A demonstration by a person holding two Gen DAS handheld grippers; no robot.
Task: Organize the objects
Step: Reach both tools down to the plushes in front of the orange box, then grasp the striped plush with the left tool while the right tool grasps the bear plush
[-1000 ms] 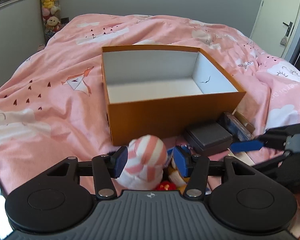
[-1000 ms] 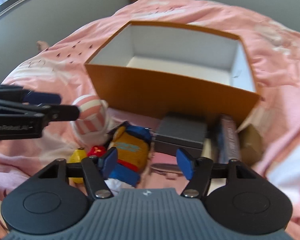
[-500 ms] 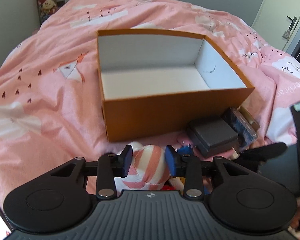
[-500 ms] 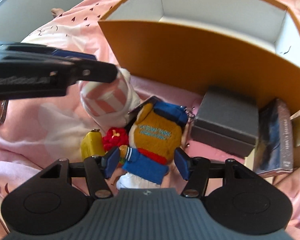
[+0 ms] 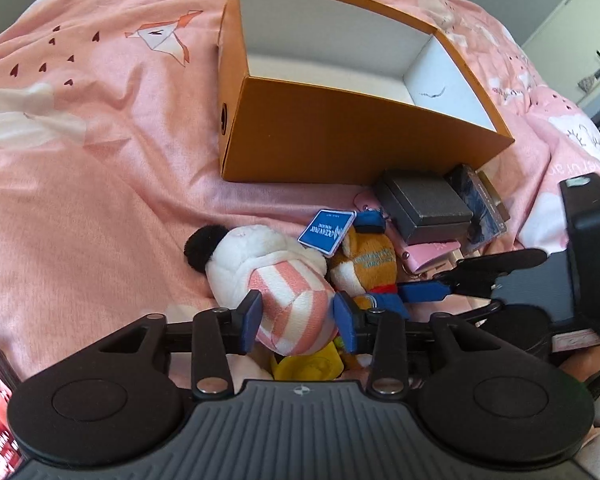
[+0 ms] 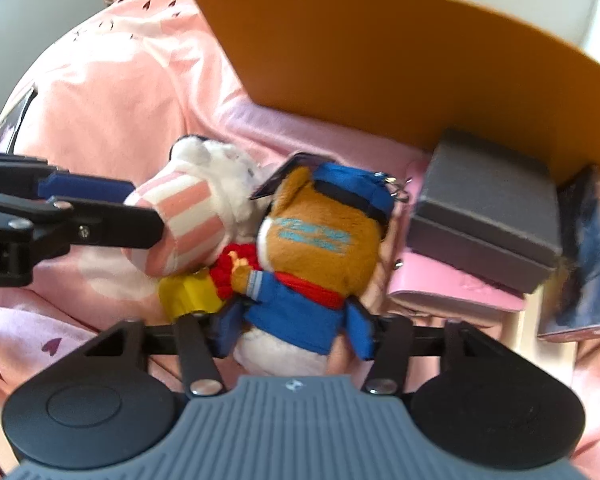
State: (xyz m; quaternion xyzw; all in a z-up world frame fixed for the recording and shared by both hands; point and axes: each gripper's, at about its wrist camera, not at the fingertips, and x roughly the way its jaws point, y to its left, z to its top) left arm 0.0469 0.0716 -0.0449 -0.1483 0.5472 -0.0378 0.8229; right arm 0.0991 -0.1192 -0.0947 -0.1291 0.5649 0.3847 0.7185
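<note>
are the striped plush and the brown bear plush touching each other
Touching. The right wrist view shows the striped plush pressed against the bear with no gap.

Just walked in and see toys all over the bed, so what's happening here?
A person is tidying with two handheld tools. The left tool straddles the pink-and-white striped plush; the right tool, jaws just closing, straddles the brown plush in blue uniform. Both toys lie on the pink bedspread. The open orange cardboard box looks empty.
</note>
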